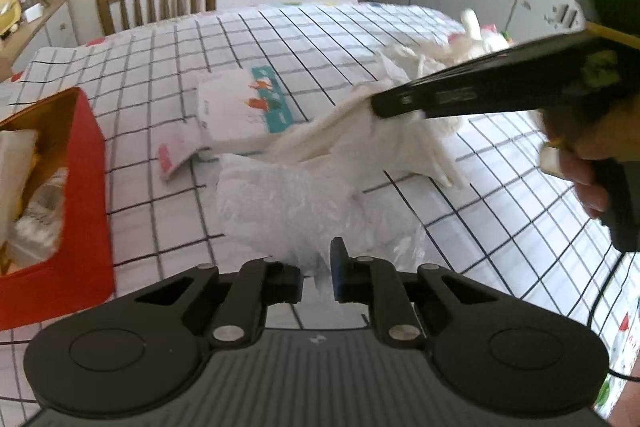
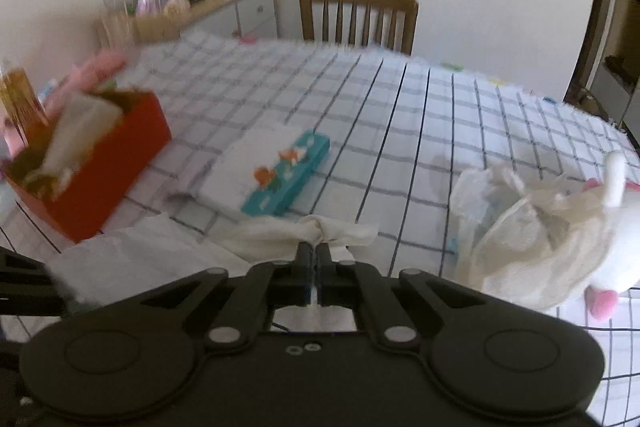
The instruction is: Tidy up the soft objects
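A limp white cloth (image 2: pixel 304 233) is held above the grid-patterned white surface (image 2: pixel 400 131), bunched where it is pinched and drooping to either side. It is judged light, soft and wholly without stiffness, so it can be expected to sag and swing when carried; a hold on a gathered fold, as here, is judged more secure than one on a loose edge.

The right gripper (image 2: pixel 316 255) is pressed together on that bunched fold, with only a sliver of gap left between its fingers.

The left gripper (image 1: pixel 316 269) is partly spread. A crinkled translucent plastic bag (image 1: pixel 296 203) lies on the surface just ahead of it and reaches between its fingers, but whether the fingers bear on it cannot be told. The bag is judged very light, slippery and easily crushed.

A red open-topped box (image 1: pixel 86 203) already holding pale soft things stands to the left, well apart from the cloth.
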`<state>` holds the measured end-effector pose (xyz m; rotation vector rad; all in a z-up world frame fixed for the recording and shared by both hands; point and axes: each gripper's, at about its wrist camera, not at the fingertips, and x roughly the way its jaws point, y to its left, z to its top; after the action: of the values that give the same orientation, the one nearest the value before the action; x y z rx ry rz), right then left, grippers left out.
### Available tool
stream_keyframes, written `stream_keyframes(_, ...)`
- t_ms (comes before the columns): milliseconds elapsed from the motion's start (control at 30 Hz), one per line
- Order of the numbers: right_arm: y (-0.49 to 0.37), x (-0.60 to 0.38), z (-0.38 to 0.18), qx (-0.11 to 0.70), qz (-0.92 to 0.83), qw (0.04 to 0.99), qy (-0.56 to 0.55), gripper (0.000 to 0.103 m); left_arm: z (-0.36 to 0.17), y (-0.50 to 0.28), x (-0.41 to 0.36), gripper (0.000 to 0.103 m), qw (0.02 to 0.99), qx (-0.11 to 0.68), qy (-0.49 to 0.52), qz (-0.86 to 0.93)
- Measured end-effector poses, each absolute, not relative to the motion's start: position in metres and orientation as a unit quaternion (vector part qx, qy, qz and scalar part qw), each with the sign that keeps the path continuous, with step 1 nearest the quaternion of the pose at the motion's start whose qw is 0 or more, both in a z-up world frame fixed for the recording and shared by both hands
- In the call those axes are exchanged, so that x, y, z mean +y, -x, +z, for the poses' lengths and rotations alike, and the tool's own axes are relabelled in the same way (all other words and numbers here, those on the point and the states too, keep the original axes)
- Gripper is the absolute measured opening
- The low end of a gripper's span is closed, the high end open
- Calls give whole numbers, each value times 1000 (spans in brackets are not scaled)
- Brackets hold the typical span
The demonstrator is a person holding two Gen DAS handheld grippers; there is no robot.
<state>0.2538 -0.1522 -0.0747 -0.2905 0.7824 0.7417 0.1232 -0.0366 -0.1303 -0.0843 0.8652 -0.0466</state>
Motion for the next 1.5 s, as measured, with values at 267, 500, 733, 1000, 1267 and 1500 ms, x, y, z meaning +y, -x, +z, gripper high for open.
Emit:
stream_keyframes(267,-232,-168,-29,334,361,865,96,1,-109,-113,-13,13,917,393,63,-8)
stream_keyframes(500,-217,-181,-11,321,352,874,97,1,-109,-109,-6,13,911,406,68,-16)
stream_keyframes(733,-201,-202,-16,337,336,874,98,2,-108,-102,-6,14,909,409,70,-30)
stream_keyframes(1000,-191,-227,-35,375,315,868,85,2,-109,-108,-8,82,910,404,77,-46)
stream_keyframes(1267,-184,-247,-41,393,311,862,79,2,-125,-137,-17,86,904,418,44,-75)
stream_keyframes(1500,-186,-252,-49,404,312,856,83,2,-144,-165,-16,86,898,433,21,-75)
